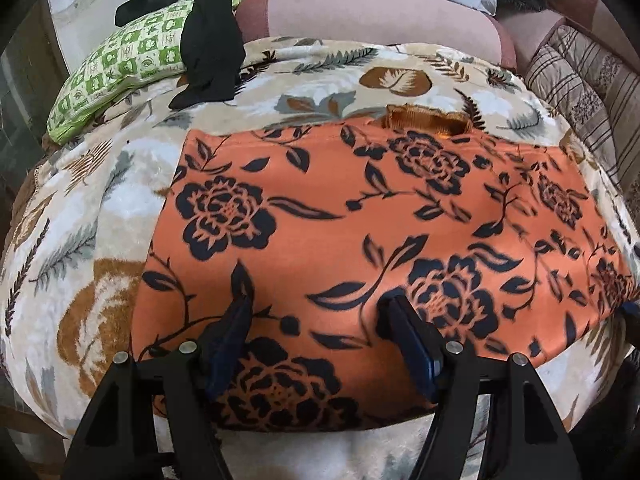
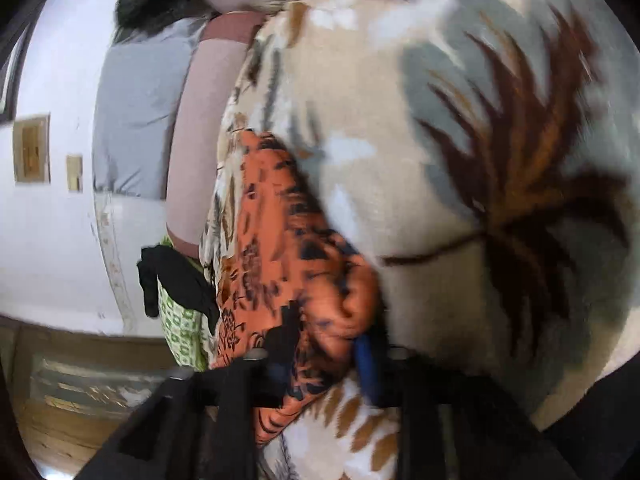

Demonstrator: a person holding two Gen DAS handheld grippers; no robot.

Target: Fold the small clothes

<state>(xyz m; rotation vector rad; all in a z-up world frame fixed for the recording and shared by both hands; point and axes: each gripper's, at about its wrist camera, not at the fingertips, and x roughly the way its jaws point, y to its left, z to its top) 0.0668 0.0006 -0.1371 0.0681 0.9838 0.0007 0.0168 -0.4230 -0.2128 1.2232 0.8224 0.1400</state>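
Currently the orange floral garment [image 1: 360, 220] lies spread flat on the leaf-print blanket [image 1: 100, 208], directly under and ahead of the left claw [image 1: 316, 312], whose jaws stand wide with nothing gripped. Right claw [image 2: 320, 344] has a bunched edge of it between its jaws; blur hides whether they pinch. Fabric looks thin, limp, slippery: best taken at hem or corners.
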